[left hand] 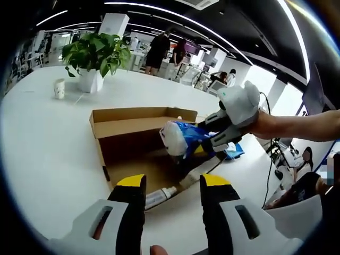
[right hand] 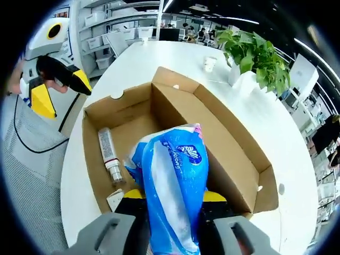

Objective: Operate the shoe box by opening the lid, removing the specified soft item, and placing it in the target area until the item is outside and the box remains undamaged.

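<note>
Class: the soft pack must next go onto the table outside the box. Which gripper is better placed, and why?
The right gripper: it is shut on the blue-and-white plastic tissue pack above the open brown cardboard box. The left gripper is open, holding nothing.

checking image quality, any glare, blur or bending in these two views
Left gripper view: ceiling strips bow from fisheye, white table nearly blown out, blue pack slightly soft. Right gripper view: pack close, glossy highlights on the wrap, cardboard box edges curve outward.

Blue tissue pack (right hand: 172,191) hiding right tongs' tips (right hand: 174,197); pack's lower end cut off; tube (right hand: 110,155) label unreadable.
</note>
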A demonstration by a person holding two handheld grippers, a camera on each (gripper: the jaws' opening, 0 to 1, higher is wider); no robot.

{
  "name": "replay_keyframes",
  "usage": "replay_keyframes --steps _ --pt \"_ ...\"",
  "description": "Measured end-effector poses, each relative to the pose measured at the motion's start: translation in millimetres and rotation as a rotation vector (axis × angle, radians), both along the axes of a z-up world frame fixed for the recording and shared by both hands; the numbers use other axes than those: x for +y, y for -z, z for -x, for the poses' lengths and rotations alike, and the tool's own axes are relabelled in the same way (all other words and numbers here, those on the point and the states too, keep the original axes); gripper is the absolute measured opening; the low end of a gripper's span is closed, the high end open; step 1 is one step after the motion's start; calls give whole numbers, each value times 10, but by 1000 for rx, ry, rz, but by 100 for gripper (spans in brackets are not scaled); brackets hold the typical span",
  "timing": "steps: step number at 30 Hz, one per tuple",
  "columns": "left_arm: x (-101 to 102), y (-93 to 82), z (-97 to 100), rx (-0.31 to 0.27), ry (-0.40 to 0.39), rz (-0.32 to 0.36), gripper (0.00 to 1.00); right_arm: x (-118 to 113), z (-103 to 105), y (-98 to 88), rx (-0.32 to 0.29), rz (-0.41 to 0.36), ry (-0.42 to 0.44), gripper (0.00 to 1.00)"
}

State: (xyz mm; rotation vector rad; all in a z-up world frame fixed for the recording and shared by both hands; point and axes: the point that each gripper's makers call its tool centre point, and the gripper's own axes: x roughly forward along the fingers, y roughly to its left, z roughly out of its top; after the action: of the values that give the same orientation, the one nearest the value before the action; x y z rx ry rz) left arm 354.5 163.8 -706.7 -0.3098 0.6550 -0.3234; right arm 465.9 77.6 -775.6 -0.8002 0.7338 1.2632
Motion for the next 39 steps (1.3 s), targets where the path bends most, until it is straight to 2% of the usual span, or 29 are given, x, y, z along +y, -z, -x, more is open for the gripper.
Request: replay_keyframes --steps 13,22,39 --pt "-24 3 -3 -3 14 6 41 10 41 -220 -29 -31 6 29" --pt "-72 -12 -8 -9 29 8 41 0 106 -474 -59 -66 18 29" --pt "-117 -2 0 -6 46 4 41 -180 113 -762 -119 -82 26 29"
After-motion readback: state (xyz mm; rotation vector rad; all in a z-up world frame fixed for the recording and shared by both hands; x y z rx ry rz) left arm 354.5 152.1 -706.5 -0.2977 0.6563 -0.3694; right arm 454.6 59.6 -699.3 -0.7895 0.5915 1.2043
